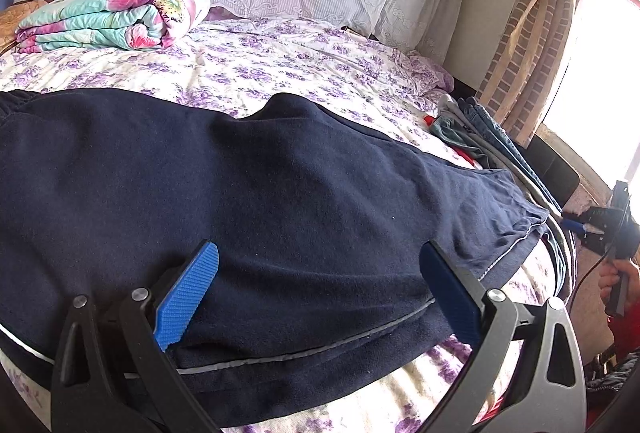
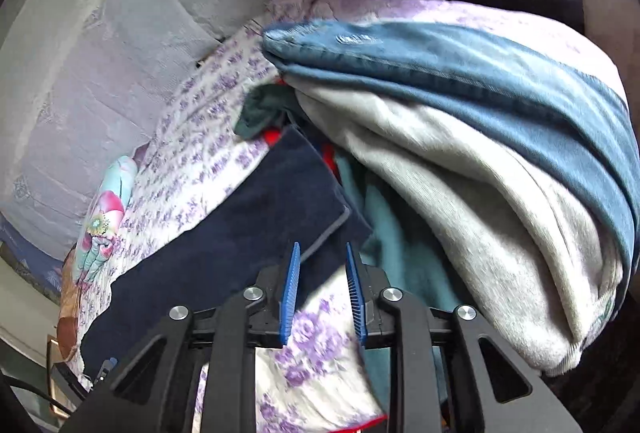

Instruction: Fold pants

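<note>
Hovering over navy pants (image 1: 240,193), left gripper (image 1: 320,273) wide-jawed, tilted downward

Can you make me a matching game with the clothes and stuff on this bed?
Things:
1. pants
2. rolled blanket
3. jeans
4. sheet

Looks:
A. purple flowers on white
B. plain navy, spread flat
C. pink and turquoise flowers
D. blue denim, on top of the pile

Pairs: 1-B, 2-C, 3-D, 4-A
</note>
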Demonstrator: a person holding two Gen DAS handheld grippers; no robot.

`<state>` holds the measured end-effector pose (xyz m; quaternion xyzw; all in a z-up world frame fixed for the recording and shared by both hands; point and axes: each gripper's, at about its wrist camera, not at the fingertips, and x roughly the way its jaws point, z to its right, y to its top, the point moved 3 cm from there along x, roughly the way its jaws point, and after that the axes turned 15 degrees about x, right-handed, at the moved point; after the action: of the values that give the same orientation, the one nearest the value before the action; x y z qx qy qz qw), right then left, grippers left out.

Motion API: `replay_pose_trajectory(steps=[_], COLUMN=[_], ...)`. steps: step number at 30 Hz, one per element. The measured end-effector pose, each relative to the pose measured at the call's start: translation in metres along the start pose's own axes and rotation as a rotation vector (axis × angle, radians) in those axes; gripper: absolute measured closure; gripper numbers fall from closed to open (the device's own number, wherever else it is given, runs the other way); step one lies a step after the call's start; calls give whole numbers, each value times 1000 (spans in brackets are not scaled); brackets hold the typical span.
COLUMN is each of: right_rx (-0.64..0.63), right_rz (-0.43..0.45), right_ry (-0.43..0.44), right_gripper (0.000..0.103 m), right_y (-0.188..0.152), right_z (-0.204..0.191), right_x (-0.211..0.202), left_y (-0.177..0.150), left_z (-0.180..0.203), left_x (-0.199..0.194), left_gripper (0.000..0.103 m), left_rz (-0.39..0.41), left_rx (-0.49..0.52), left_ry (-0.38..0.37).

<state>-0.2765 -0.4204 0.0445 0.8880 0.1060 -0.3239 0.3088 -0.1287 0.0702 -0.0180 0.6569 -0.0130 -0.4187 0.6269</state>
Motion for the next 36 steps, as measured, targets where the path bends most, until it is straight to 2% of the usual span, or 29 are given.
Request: replay_pose_trajectory(steps=[1,4,5,7,8,9,10,11,12,13,14,16,18,20,21,23,25,26,28,31,33,34,36], right_rx=[-34,-143,-177,-215,-194,-164,-136,-121,-121,-150,-207,-340,-474,-600,-645,-722,-833,-851,-817,-769,-778,-773,-771], right_rz=[-8,-86,-148,-278,-300,-284,-275,-269,-253,-230,-209,-184,-180,-249,-320,-495,-431,-453,-465,-444,-407,-412,-455], right_ry=[26,99,113,43,43,70,69,73,74,59,56,128,216,273,264,179,188,188,276,390,418,421,423], right_gripper=[65,61,52,48,55,62,79,84,84,80,64,42,40,25,25,23,24,24,24,24,24,25,40], right_y=[-3,-21,-29,-46,-49,-47,-45,-43,-43,-45,-50,-64,-87,-118,-135,-169,-176,-174,-158,-138,-138,-140,-150], right_z=[-13,-46,-52,-46,-34,-24,-17,-14,-16,-23,-37,-74,-116,-150,-157,-156,-157,-162,-183,-227,-262,-281,-314], right_x=[8,40,54,86,94,93,87,82,76,73,70,67,69,83,96,127,117,114,110,122,144,160,190], left_y=[0,-1,-1,-1,-1,-1,-2,-2,-2,-1,3,13,24,26,22,2,-6,-11,-17,-8,6,10,11], left_z=[0,-1,0,1,1,2,3,4,6,10,18,35,54,67,70,70,70,69,64,59,48,43,30], left_x=[0,1,2,3,4,5,6,6,6,5,2,-2,1,15,27,52,36,28,13,-5,-12,-10,2], left_gripper=[5,5,5,5,5,5,5,5,5,5,5,5,5,5,5,5,5,5,5,5,5,5,5], left_rz=[-1,-8,-13,-28,-36,-47,-59,-75,-88,-97,-89,-55,-45,-79,-130,-283,-236,-231,-205,-130,-59,-53,-79], left_rx=[0,2,4,11,17,24,32,40,43,42,48,71,95,151,187,226,232,229,214,114,34,2,-68], left_ry=[1,5,8,16,20,27,38,67,110,165,204,159,112,134,170,224,220,198,173,167,140,128,127])
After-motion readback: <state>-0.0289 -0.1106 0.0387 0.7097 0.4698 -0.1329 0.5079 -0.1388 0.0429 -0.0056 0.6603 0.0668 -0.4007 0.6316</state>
